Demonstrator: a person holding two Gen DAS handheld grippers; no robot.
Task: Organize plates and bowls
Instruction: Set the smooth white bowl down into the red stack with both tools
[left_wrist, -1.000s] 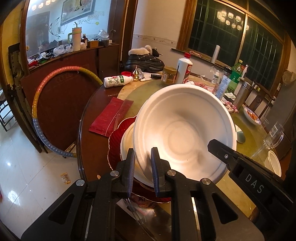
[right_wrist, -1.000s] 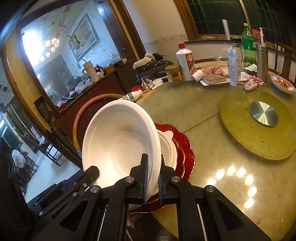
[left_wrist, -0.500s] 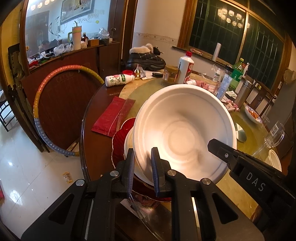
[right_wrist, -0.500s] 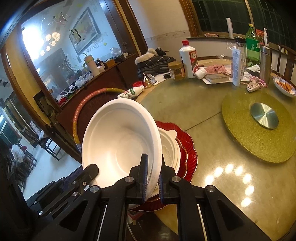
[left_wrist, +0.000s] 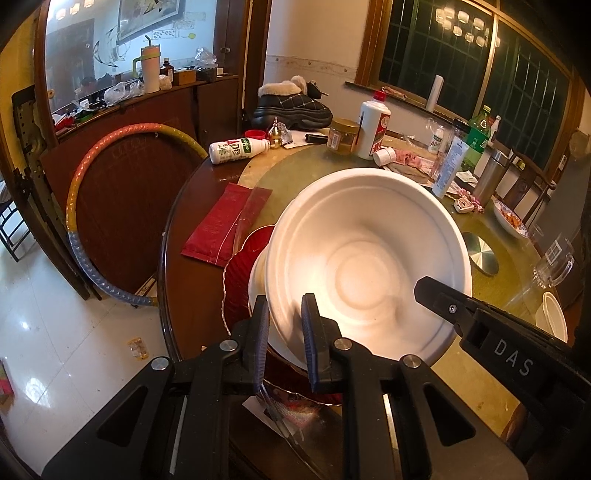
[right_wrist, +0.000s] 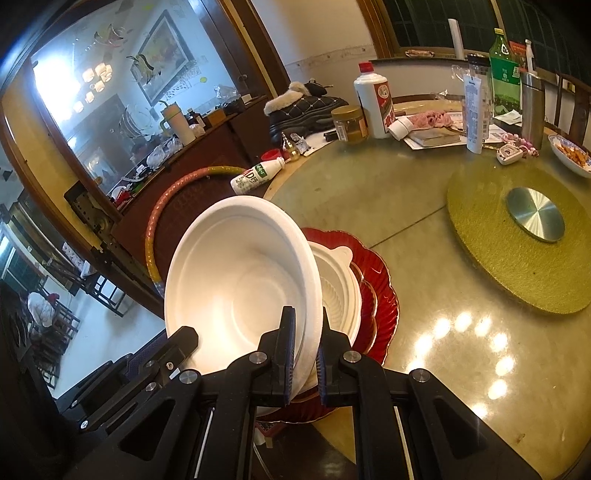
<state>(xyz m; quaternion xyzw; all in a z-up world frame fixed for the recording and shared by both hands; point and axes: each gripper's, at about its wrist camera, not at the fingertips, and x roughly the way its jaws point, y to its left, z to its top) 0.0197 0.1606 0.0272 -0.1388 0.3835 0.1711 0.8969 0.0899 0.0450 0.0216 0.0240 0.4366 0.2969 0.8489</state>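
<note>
A large white foam bowl (left_wrist: 369, 266) is held tilted above a stack on the round table. My left gripper (left_wrist: 284, 343) is shut on its near left rim. My right gripper (right_wrist: 304, 354) is shut on its opposite rim; the bowl also shows in the right wrist view (right_wrist: 240, 284). Under it sits a smaller white ribbed bowl (right_wrist: 340, 291) on red scalloped plates (right_wrist: 380, 280). The red plates show at the bowl's left in the left wrist view (left_wrist: 240, 280). The right gripper's finger (left_wrist: 443, 299) reaches in from the right.
A red packet (left_wrist: 225, 225) lies left of the stack. A lying milk bottle (left_wrist: 236, 149), a jar (left_wrist: 343, 134), a white bottle (left_wrist: 373, 129) and shoes (left_wrist: 291, 105) crowd the far side. A gold turntable (right_wrist: 524, 236) lies right. A small white bowl (left_wrist: 552, 319) sits far right.
Both grippers and the white bowl have drawn back and up a little from the stack. The grips on the rim are unchanged.
</note>
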